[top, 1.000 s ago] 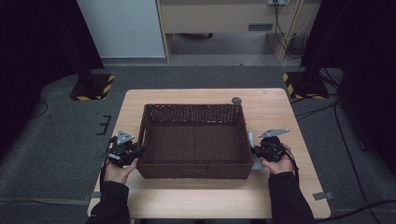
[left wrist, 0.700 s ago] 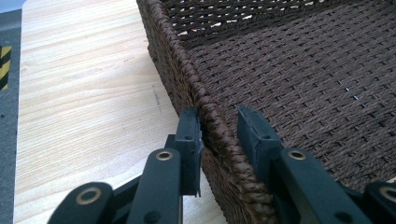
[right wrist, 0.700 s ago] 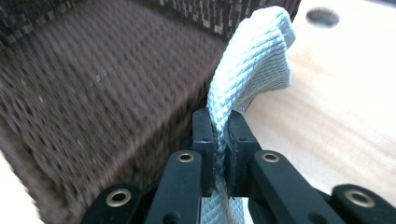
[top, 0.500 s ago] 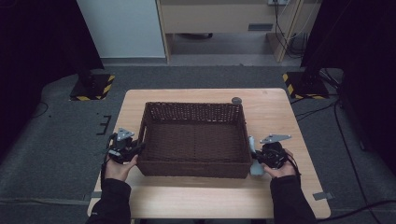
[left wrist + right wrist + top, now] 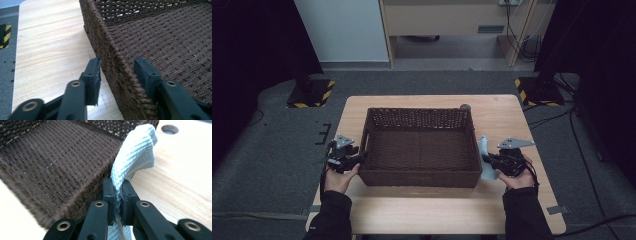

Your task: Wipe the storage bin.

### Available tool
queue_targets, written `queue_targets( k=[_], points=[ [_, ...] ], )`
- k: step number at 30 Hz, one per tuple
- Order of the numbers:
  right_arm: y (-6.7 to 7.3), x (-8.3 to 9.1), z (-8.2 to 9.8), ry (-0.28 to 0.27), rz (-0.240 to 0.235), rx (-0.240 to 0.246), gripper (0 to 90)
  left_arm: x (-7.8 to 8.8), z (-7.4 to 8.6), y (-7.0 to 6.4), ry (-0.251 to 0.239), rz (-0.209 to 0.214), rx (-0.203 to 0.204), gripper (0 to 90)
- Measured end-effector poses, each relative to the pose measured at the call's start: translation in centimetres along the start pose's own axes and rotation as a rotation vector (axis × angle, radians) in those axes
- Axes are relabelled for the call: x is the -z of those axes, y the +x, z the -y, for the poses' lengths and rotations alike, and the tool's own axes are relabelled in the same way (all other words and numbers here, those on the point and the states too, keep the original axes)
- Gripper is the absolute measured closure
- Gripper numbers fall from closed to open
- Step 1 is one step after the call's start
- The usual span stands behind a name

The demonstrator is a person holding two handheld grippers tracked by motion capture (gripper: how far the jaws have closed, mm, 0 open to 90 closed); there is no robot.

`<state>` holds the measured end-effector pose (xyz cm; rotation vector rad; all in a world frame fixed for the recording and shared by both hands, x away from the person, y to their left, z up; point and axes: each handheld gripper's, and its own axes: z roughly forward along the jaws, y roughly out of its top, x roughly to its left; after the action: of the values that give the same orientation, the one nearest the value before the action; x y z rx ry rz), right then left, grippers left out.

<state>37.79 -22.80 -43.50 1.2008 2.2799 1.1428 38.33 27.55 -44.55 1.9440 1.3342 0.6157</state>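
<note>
Grey carpet floor around one light wooden desk (image 5: pixel 422 210), dark surroundings, cabinet base and white panel behind. One dark brown woven rectangular basket (image 5: pixel 419 177) sits mid-desk, nothing in it, its near wall parallel to the desk's front edge. One pale blue-grey woven strap (image 5: pixel 485 160) lies just beside the basket's right wall, near the desk's right edge. Two hazard-striped black stand feet on the floor, one (image 5: pixel 309 94) off the far-left corner, one (image 5: pixel 537 90) off the far-right. One small round hole (image 5: pixel 465 106) in the desk behind the basket's far-right corner.

Two grippers. Left gripper (image 5: pixel 117 72) at the basket's left wall: jaws straddle the rim, one outside, one inside, just been opening, a gap visible on the outer side, pads not pressing. Right gripper (image 5: pixel 118 192) has narrow jaws clamped on the strap, which arches up from them beside the basket's right wall. Nothing blocks the basket's top.
</note>
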Motion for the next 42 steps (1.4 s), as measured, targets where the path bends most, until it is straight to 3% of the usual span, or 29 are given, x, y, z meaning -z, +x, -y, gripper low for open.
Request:
queue_targets(
  k=[7,12,15,18,20,23,26,31,38,39,42],
  points=[
    [0.1,-1.3,0.9,0.065,0.009,0.005,85.3,0.6,0.0,-0.3,-0.005,-0.003,-0.031,50.5],
    [-0.1,-3.5,2.6,0.171,0.004,-0.013,85.3,1.6,-0.1,-0.1,-0.039,0.029,-0.004,48.2],
    [0.1,-4.2,3.0,0.203,-0.006,-0.018,85.3,1.8,0.3,-0.4,-0.019,0.047,-0.021,51.9],
    [0.3,-3.4,2.4,0.166,-0.008,-0.004,85.2,1.6,0.7,-0.8,0.014,0.065,-0.050,56.7],
    [0.3,-2.2,1.7,0.110,-0.017,-0.005,85.2,1.4,0.7,-1.0,0.027,0.046,-0.059,58.9],
    [0.4,-0.3,0.9,0.042,-0.035,0.002,85.2,1.4,0.7,-1.0,0.025,0.035,-0.041,61.7],
    [0.7,0.8,0.8,0.023,-0.051,0.022,85.2,1.3,0.7,-1.1,0.022,0.007,-0.025,65.9],
    [1.1,0.2,2.0,0.082,-0.051,0.017,85.2,1.2,0.7,-1.4,0.021,-0.011,-0.028,70.3],
    [0.7,-2.8,4.1,0.216,-0.023,-0.010,85.1,1.2,0.8,-1.1,0.013,0.010,-0.035,69.5],
    [0.7,-2.8,4.1,0.225,-0.027,-0.018,85.1,1.2,0.8,-1.0,0.013,0.012,-0.035,69.4],
    [0.9,-2.0,3.4,0.177,-0.027,-0.013,85.1,1.2,0.8,-1.0,0.010,0.013,-0.031,69.7]
  ],
)
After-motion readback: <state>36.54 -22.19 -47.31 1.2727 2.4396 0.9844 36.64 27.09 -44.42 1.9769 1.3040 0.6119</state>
